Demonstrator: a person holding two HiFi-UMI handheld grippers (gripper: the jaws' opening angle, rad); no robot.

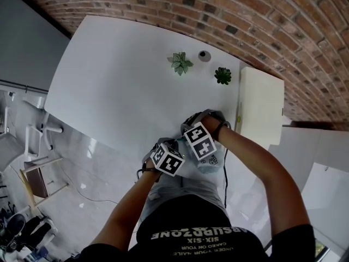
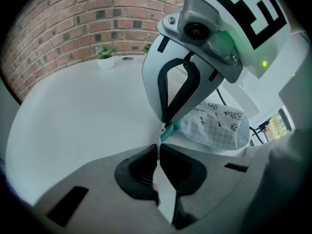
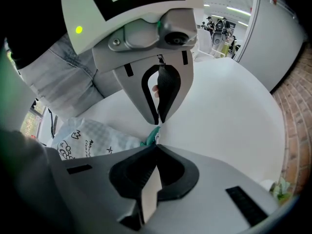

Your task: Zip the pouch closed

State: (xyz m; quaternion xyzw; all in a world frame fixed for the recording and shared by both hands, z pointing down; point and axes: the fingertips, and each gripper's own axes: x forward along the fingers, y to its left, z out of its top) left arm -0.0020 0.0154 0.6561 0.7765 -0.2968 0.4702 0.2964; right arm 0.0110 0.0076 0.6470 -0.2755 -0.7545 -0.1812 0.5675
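Tension across the zip is what this pose seems built for. At the left, the left gripper (image 2: 158, 147) points steeply down at the near edge of the white table (image 1: 109, 81). Its jaws are closed on what looks like a thin pale zipper pull (image 2: 158, 140), a hold that would let it draw the slider along. Tip to tip beside it, the right gripper (image 3: 156, 147) has its jaws pressed together on the small teal fabric tab (image 3: 152, 134) at the pouch's end. That grip probably anchors the end so the cloth cannot bunch or travel with the slider. The two tiny pieces meet at one spot, so which tip grips which is a judgement. Further right lies the soft pale-blue checked fabric pouch with black doodle print (image 2: 219, 126), resting on the table's near edge and stretching away from the tips. The zip's teeth are hidden, so how far it is closed cannot be told. Well behind stand a pale-green potted succulent (image 1: 179, 63) and a dark-green potted plant (image 1: 222, 75). A cream rectangular board (image 1: 262, 105) lies at the far right, and all three are well apart from the work.
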